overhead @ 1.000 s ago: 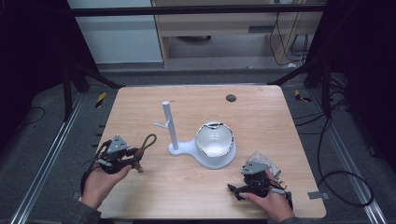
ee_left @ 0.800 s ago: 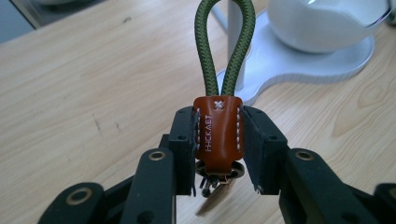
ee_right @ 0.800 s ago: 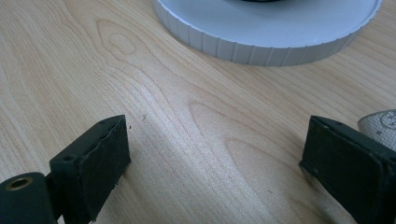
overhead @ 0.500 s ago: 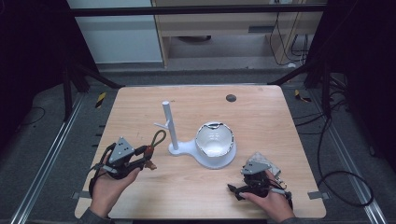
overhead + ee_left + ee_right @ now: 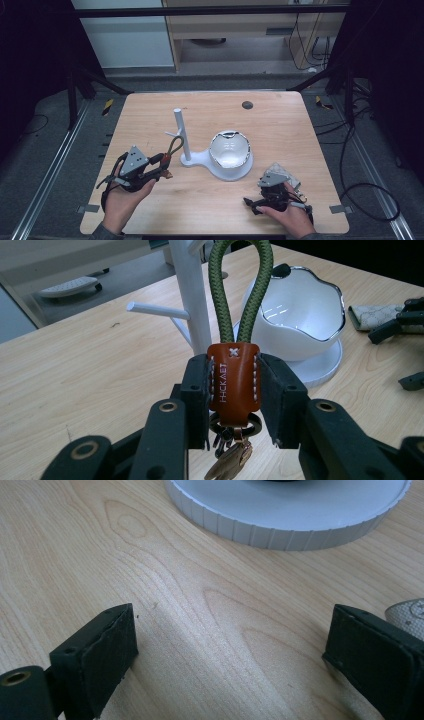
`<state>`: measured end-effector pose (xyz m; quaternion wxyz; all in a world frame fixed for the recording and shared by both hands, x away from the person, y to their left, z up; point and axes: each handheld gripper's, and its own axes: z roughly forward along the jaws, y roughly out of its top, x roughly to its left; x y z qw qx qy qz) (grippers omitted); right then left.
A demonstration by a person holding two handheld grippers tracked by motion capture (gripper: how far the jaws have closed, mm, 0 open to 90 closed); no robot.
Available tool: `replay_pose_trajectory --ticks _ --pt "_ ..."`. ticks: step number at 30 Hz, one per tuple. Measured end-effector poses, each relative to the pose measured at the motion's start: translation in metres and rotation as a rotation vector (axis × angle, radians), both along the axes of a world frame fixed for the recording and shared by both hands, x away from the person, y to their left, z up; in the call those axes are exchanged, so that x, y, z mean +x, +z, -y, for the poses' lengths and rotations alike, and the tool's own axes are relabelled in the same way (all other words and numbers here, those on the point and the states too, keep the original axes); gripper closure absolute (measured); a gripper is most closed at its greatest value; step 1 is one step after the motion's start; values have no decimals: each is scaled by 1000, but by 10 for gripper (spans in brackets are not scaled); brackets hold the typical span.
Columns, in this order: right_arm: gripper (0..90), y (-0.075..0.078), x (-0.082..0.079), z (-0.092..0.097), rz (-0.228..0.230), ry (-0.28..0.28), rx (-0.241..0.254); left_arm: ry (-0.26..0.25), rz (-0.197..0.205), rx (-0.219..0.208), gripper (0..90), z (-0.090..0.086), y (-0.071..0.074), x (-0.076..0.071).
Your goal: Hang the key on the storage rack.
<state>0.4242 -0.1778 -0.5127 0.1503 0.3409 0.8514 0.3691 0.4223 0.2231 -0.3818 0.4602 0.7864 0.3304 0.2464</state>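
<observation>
Keychain (image 5: 233, 382) clamped between left jaws

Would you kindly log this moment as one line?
left gripper: shut on brown leather keychain with green rope loop | right gripper: open, jaws empty | white hook stand: bare

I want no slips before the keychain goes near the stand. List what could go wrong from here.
1. The left tool is shut on the keychain only at its leather tab, so the green loop may swing and miss the stand's peg.
2. The white bowl sits close beside the post; a wide approach might knock it.
3. The hanging keys could catch on the table.
</observation>
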Motion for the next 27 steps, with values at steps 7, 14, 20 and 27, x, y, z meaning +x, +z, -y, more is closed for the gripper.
replay_pose_trajectory --ticks 7,14,20,27 --pt "63 0 0 0 0 0 0 2 20 -15 658 5 4 -1" --pt "63 0 0 0 1 0 0 -9 33 -26 658 8 7 -4" --pt "63 0 0 0 0 0 0 -11 48 -41 658 9 11 -7" --pt "63 0 0 0 0 0 0 13 63 -54 657 12 15 -2"
